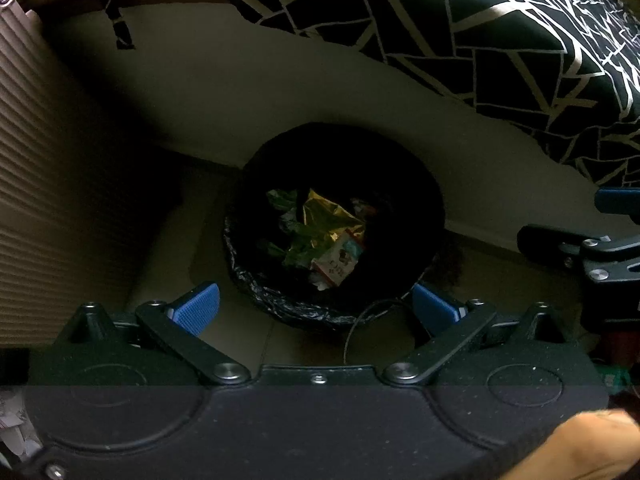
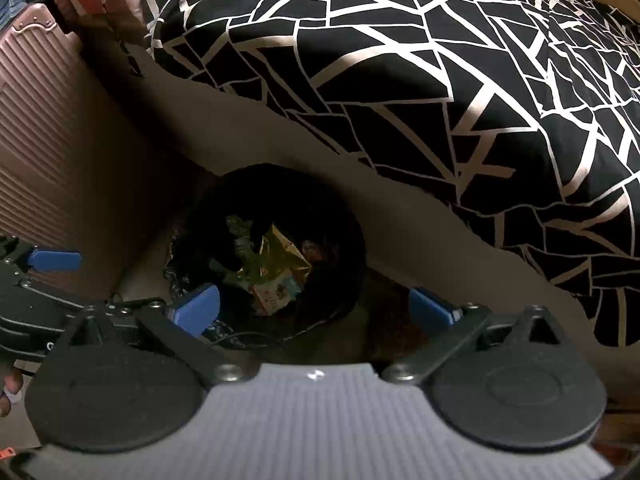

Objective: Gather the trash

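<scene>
Closest to the left wrist camera is the left gripper (image 1: 316, 306), its blue pads spread wide with nothing between them, poised above a round bin (image 1: 340, 220) lined with a black bag; the wide spread suggests it is ready to take hold of the bag's rim or has nothing to carry. Down in the bin lies the trash (image 1: 320, 236): a gold foil wrapper, something green and a small printed carton. A thin black cable (image 1: 360, 320) loops on the floor just beside the bin's near edge. From the right wrist camera, the right gripper (image 2: 314, 308) hangs likewise wide and empty over the same bin (image 2: 352, 240), which sits on the floor between a ribbed pink suitcase (image 2: 44, 128) and the bed, whose black-and-white quilt (image 2: 400, 80) overhangs it, probably tucked there out of the way
</scene>
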The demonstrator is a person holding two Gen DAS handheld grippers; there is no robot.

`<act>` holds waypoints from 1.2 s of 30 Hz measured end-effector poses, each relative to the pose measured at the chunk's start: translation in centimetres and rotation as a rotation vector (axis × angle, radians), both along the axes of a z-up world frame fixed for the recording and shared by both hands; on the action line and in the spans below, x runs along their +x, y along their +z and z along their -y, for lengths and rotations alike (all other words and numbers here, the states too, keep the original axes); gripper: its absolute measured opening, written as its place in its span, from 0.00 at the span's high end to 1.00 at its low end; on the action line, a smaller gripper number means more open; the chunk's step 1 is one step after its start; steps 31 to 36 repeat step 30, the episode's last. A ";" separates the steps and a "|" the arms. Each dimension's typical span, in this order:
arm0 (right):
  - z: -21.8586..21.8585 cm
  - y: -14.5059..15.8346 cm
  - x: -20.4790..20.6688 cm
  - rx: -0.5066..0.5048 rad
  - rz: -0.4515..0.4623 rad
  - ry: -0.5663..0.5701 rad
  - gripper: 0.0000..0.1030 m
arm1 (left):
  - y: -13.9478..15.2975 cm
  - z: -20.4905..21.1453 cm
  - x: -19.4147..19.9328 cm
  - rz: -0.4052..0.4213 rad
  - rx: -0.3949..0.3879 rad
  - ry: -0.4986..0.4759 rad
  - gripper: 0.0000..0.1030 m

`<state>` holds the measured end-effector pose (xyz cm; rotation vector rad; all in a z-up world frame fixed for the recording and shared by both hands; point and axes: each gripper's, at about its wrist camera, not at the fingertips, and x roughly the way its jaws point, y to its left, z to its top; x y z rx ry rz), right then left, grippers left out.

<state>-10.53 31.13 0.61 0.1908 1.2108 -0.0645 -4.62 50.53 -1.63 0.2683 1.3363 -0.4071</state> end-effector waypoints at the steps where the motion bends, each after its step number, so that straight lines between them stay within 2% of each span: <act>1: 0.0 0.0 0.0 0.001 0.000 0.000 0.00 | 0.0 0.0 -0.1 0.001 0.001 -0.002 0.00; 36: -0.2 0.2 0.0 -0.009 0.008 -0.002 0.00 | -0.1 0.2 -0.2 -0.001 0.002 0.002 0.00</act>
